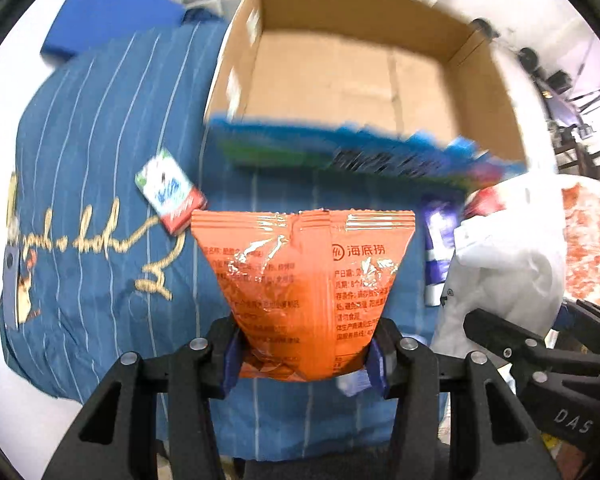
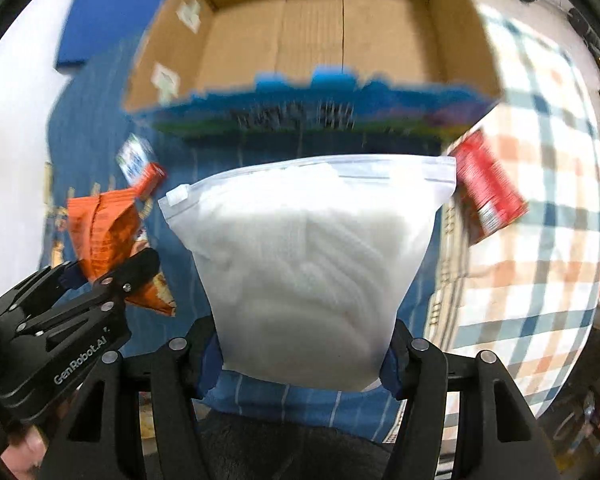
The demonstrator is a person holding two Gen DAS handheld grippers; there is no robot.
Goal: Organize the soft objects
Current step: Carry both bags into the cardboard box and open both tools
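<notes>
My left gripper [image 1: 302, 354] is shut on an orange snack packet [image 1: 302, 276] and holds it upright above the blue striped garment [image 1: 100, 168]. My right gripper [image 2: 302, 360] is shut on a white zip bag [image 2: 308, 260] of soft white material. The open cardboard box [image 1: 360, 76] stands just beyond both, its bottom bare; it also shows in the right wrist view [image 2: 320, 36]. In the left wrist view the right gripper [image 1: 548, 344] and the white bag [image 1: 504, 264] are at the right. In the right wrist view the left gripper [image 2: 96, 276] with the orange packet [image 2: 104, 236] is at the left.
A small white and red carton [image 1: 170, 192] lies on the blue garment. A red packet [image 2: 488, 188] lies beside a checked cloth [image 2: 540, 240] on the right. A blue flat box [image 1: 112, 12] is at the back left. A purple and white packet [image 1: 440, 248] lies near the box.
</notes>
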